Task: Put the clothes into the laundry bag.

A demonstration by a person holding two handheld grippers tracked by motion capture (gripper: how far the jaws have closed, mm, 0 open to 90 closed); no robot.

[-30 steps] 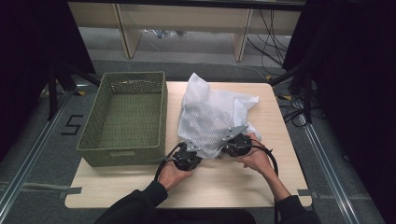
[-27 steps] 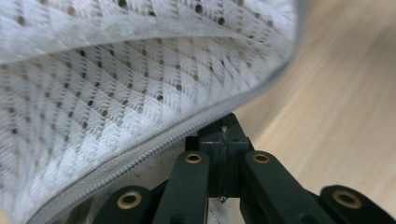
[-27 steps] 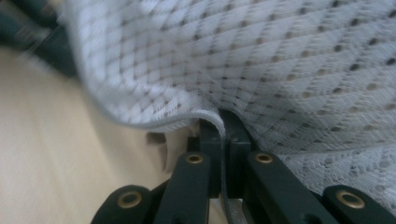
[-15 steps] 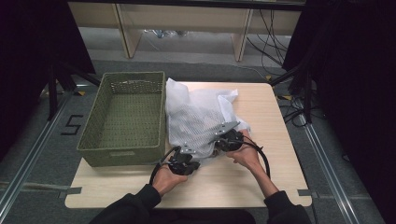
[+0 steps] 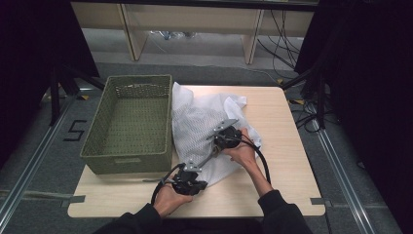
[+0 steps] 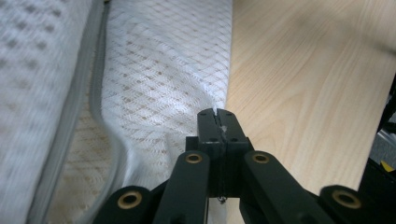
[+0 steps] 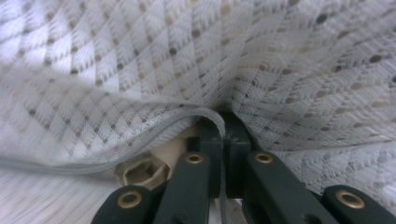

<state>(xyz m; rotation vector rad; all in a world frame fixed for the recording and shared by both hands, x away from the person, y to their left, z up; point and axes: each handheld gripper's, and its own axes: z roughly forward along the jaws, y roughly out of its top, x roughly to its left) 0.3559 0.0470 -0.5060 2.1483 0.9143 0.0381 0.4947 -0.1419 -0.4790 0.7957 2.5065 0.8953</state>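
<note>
White mesh laundry bag (image 5: pixel 202 129) lying on wooden table (image 5: pixel 287 146), spread from just beside woven green basket (image 5: pixel 127 126) toward table centre, upper left edge leaning against the basket's right wall. Bag crumpled, grey zip seam (image 6: pixel 95 93) running along its edge in the left gripper view.

Left gripper (image 5: pixel 187 179) at near edge of table, held in left hand (image 5: pixel 171 197), jaws clenched on a thin corner of the mesh; a sliver of white fabric seen pinched between the tips (image 6: pixel 216 116) in the left gripper view. Bare wood directly to the right of the tips there, fabric to the left.

Right gripper (image 5: pixel 225 139) farther in, over the bag's right side, held in right hand (image 5: pixel 242 153). Jaws closed tight on the mesh near a grey seam (image 7: pixel 140 135), fabric draped over and around the tips (image 7: pixel 223 122) in the right gripper view. Beige ridged plastic piece (image 7: pixel 142 171) visible under the seam, left of the jaws; nature not determinable.

Black cables (image 5: pixel 260 163) looping from both grippers across the table. Basket interior showing nothing but its woven floor. Both forearms in dark sleeves (image 5: pixel 282 214) entering from the bottom edge
</note>
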